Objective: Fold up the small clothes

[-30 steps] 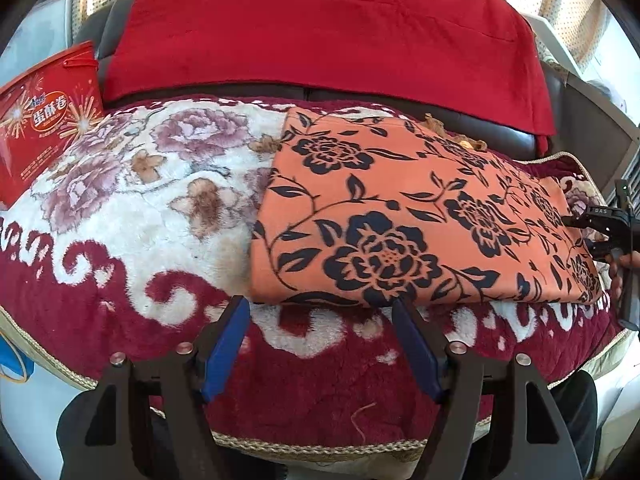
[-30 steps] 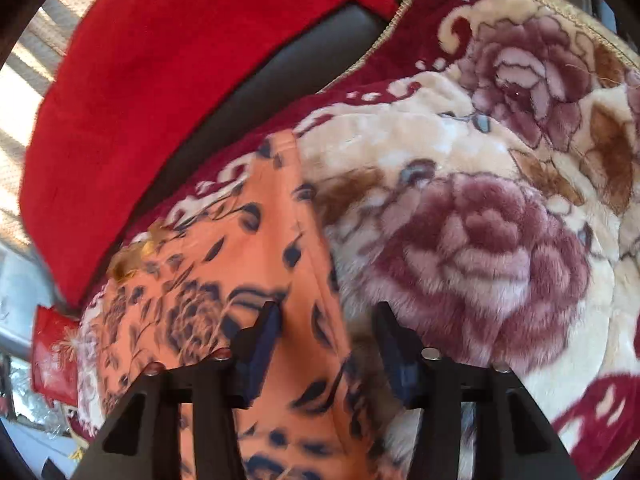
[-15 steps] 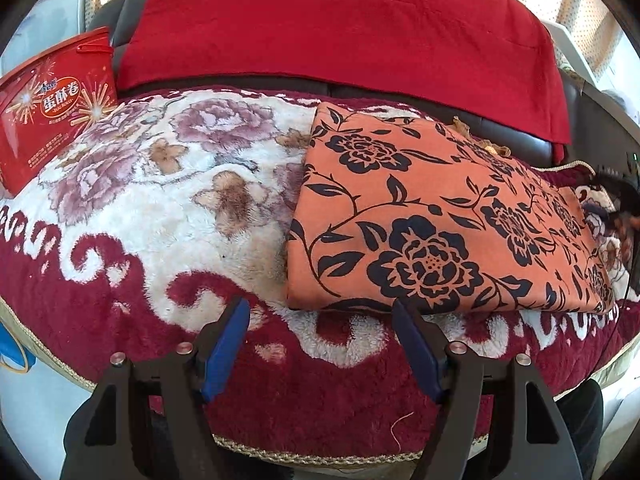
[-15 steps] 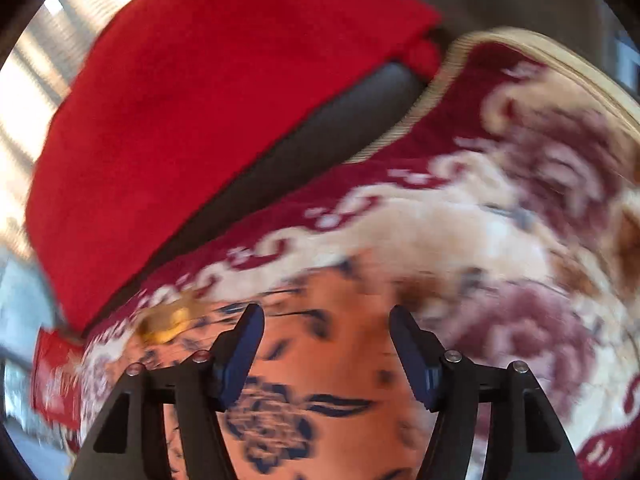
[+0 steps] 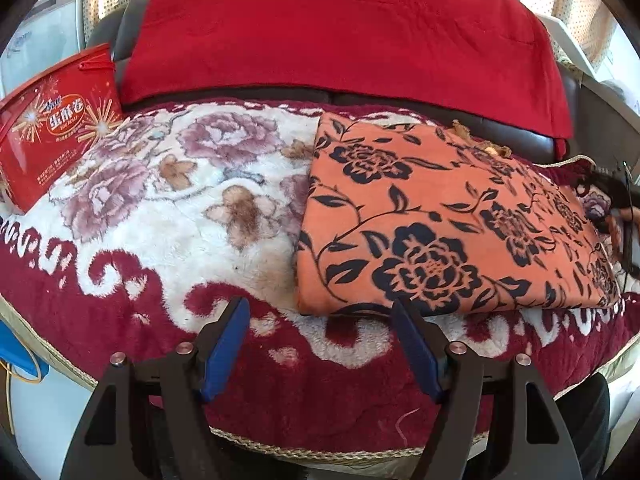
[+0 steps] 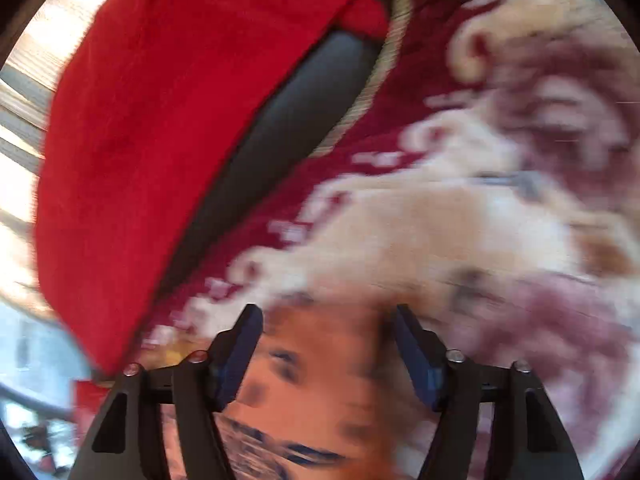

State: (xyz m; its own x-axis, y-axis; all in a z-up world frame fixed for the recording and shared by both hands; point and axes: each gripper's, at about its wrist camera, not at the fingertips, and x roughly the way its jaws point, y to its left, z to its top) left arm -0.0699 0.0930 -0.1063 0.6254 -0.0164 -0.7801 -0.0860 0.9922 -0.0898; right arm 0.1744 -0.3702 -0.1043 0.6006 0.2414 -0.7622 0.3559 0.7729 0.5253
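An orange garment with black flowers (image 5: 440,220) lies folded flat as a rectangle on the right half of a plush floral blanket (image 5: 180,208). My left gripper (image 5: 320,312) is open and empty, just in front of the garment's near left corner. My right gripper (image 6: 326,320) is open and empty over the garment's far end (image 6: 320,380); that view is blurred by motion. The right gripper also shows in the left wrist view (image 5: 616,200) at the garment's right edge.
A red cloth (image 5: 340,32) hangs over the dark sofa back (image 5: 520,136) behind the blanket. A red snack box (image 5: 52,120) stands at the blanket's left. The blanket's braided front edge (image 5: 320,452) is close below my left gripper.
My left gripper has drifted left, so the garment sits further right in its view. My right gripper has opened wider and swung fast across the garment's end toward the blanket.
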